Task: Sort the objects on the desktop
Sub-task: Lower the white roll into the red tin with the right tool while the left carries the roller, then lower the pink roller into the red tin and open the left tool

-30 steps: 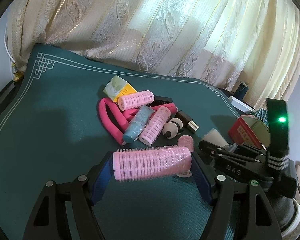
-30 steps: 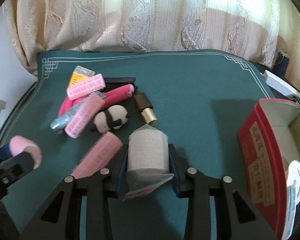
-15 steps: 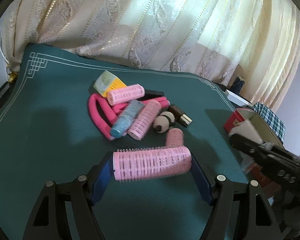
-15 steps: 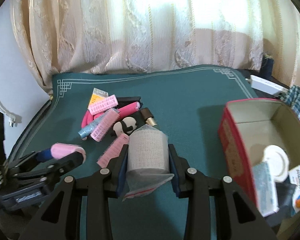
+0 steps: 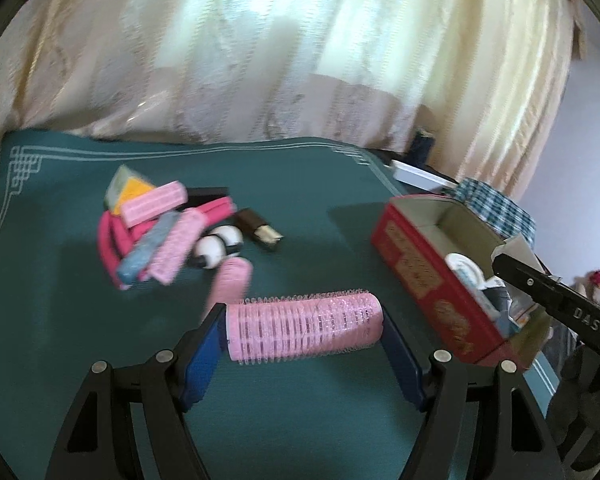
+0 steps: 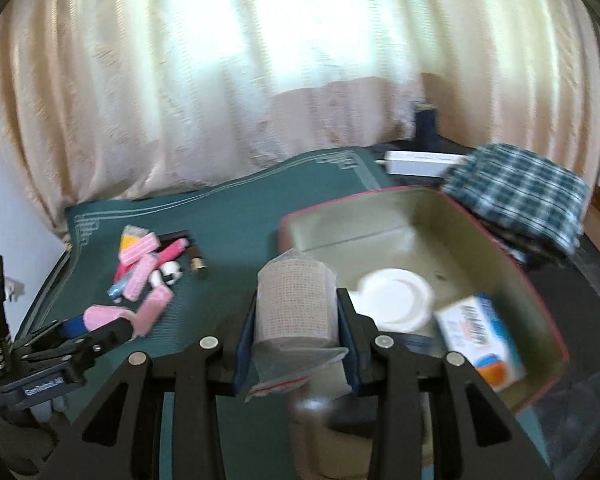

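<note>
- While both tools are loaded, we read the left tool (image 5: 302, 336) as clamped end to end on a pink hair roller (image 5: 303, 327), which lies crosswise between the blue pads (image 5: 202, 356), above the green surface (image 5: 60, 340).
- We read the right tool (image 6: 296, 340) as clamped on a bagged gauze roll (image 6: 296, 300), held upright between its pads, at the near left rim of the red box (image 6: 540, 312).
- Inside the red box we see a white round lid (image 6: 396, 298) and a small blue-and-white carton (image 6: 480, 340) beside it.
- From the left wrist view, the red box (image 5: 424, 280) stands to the right of the held roller, with the right tool (image 5: 556, 300) over its far right end.
- On the far left of the surface we find a pile: pink rollers (image 5: 154, 204), a magenta flexible rod (image 5: 110, 240), a blue tube (image 5: 148, 248), a yellow packet (image 5: 132, 188) and a black-and-white panda figure (image 5: 216, 246).
- One more pink roller (image 5: 232, 284) lies just beyond the held one; a brown lipstick (image 5: 258, 232) lies beside the panda figure.
- A plaid cloth (image 6: 520, 192) sits behind the box; a curtain (image 6: 260, 60) hangs at the back.
</note>
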Tool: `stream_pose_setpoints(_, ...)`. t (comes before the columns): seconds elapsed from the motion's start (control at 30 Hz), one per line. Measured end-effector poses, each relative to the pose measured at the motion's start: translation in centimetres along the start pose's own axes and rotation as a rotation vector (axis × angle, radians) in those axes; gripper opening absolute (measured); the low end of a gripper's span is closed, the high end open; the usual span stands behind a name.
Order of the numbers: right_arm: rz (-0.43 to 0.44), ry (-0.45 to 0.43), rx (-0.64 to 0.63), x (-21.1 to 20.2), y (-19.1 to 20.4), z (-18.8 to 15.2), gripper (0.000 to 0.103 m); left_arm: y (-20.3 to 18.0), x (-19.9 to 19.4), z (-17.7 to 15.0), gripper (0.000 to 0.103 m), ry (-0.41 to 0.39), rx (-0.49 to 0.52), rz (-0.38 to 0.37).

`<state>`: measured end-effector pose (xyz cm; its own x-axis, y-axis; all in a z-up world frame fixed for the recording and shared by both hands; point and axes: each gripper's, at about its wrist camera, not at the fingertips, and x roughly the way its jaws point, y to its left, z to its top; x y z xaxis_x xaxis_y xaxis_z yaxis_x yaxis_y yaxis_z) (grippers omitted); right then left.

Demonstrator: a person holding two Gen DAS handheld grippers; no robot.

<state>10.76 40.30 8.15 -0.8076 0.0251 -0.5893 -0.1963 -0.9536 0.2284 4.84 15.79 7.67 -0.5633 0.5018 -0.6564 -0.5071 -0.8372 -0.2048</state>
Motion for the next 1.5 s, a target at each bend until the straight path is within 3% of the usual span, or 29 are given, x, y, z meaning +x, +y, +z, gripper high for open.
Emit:
stream_pose_setpoints(0.3,-0.070,-0.022,0.076,-2.1,-5.9,-0.6,0.041,-4.8,0.3,0.5,0.076,0.004,0.069,-0.031)
stream_pose_setpoints(0.63,-0.097,-0.023,0.101,-2.2,-8.4,-1.3,0.042,-8.3,0.6,0.8,0.076,0.013,0.122,-0.045)
stream_pose_setpoints(0.8,-0.102,-0.052,0.135,-2.7,-9.5,-1.4,0.067,-9.3,1.0,0.8,0.076,0.022,0.135,-0.047)
stream_pose_setpoints(1.5,-0.115,-0.100,0.188,-4.1,-12.5,-1.7,0.067,-15.7,3.3,1.7,0.076,0.047,0.247,-0.105)
